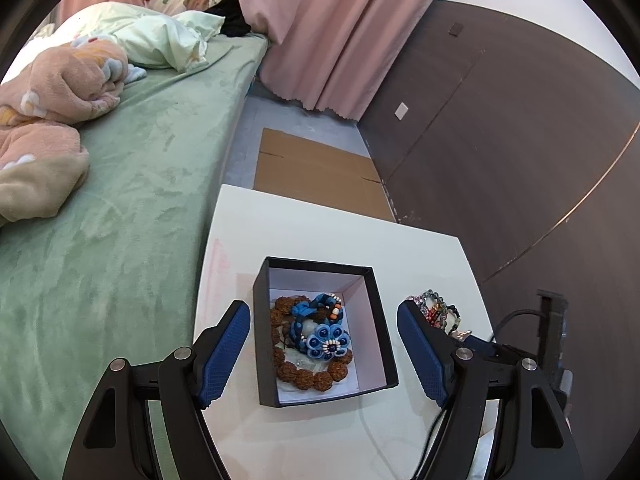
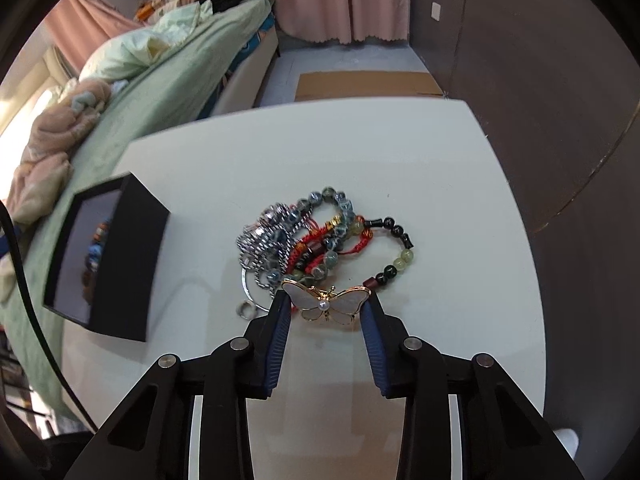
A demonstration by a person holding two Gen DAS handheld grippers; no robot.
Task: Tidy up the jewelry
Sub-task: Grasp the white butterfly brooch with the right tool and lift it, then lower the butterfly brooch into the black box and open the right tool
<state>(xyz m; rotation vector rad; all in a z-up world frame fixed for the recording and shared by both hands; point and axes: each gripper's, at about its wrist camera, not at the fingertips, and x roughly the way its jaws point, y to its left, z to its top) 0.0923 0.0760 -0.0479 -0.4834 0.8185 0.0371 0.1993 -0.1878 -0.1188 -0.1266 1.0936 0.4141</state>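
A gold butterfly brooch (image 2: 326, 300) with pearly wings sits between the fingertips of my right gripper (image 2: 325, 302), whose blue pads press on both wing tips. Just beyond it lies a pile of bead and cord bracelets (image 2: 316, 240), with a small silver ring (image 2: 247, 311) at its left. An open black box (image 1: 320, 263) stands on the white table (image 1: 312, 224). It holds a brown bead bracelet (image 1: 320, 378) and a blue flower piece (image 1: 328, 340). My left gripper (image 1: 324, 314) is open, one finger on either side of the box. The same box (image 2: 132, 256) shows at the left in the right wrist view.
A bed with a green sheet (image 1: 120, 200) and crumpled blankets runs along the table's left side. Flat cardboard (image 1: 312, 168) lies on the floor beyond the table, below a pink curtain (image 1: 340, 40). A dark wall panel (image 1: 500, 140) stands to the right. A black cable (image 2: 24, 280) crosses at far left.
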